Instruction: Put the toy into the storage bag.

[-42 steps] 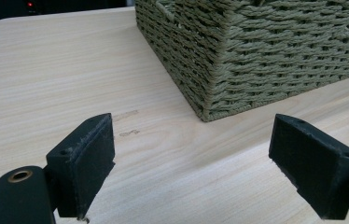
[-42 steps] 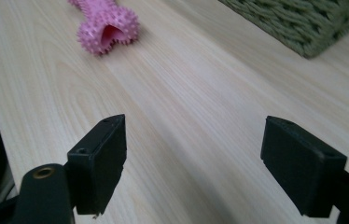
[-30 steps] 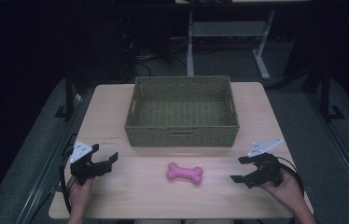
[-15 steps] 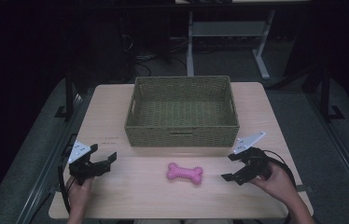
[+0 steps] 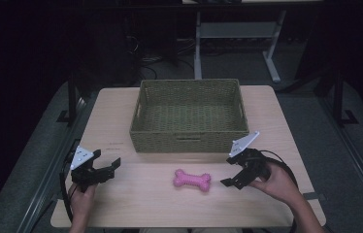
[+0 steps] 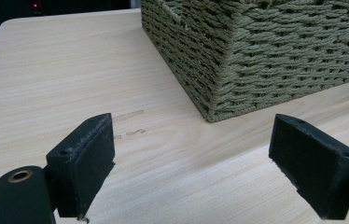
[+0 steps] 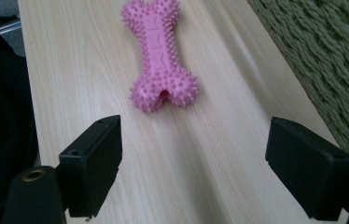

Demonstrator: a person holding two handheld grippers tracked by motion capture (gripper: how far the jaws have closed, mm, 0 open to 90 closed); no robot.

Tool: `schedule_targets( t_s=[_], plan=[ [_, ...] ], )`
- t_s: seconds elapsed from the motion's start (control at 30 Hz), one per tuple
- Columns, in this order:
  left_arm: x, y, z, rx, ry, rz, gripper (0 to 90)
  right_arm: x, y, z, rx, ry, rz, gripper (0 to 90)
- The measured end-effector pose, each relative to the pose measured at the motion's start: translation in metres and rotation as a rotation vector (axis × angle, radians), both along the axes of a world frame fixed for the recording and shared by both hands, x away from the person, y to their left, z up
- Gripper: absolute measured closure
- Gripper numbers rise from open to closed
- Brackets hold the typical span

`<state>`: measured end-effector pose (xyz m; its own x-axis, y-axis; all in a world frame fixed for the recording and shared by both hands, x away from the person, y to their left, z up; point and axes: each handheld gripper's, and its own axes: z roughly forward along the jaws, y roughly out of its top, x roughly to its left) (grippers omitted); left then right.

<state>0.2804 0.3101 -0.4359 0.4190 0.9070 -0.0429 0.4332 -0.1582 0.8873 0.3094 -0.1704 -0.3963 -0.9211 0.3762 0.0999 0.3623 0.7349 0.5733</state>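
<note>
A pink spiky bone-shaped toy (image 5: 192, 180) lies flat on the wooden table (image 5: 140, 204), in front of a woven green basket (image 5: 189, 141). My right gripper (image 5: 229, 171) is open just right of the toy, jaws pointing at its near end. In the right gripper view the toy (image 7: 159, 57) lies straight ahead of the open right gripper (image 7: 196, 172), a short gap away. My left gripper (image 5: 113, 166) is open near the table's left front, with nothing between its jaws. In the left gripper view the basket's corner (image 6: 238, 60) stands ahead of the open left gripper (image 6: 210, 168).
The basket (image 5: 191, 104) looks empty inside and takes up the table's middle and back. Bare tabletop lies left of the toy (image 5: 140, 182). Dark floor, cables and a desk frame (image 5: 228, 34) lie beyond the table.
My right gripper has moved left and slightly forward toward the pink toy's right end. The left gripper and the toy have stayed in place.
</note>
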Motion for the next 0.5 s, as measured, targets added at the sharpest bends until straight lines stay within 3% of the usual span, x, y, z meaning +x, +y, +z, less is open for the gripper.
schedule_targets(
  t_s=[0.5],
  plan=[
    [0.000,-0.001,0.000,0.001,0.000,-0.002,13.9,0.006,0.034,0.001,-0.039,-0.024,0.068,15.6]
  ],
)
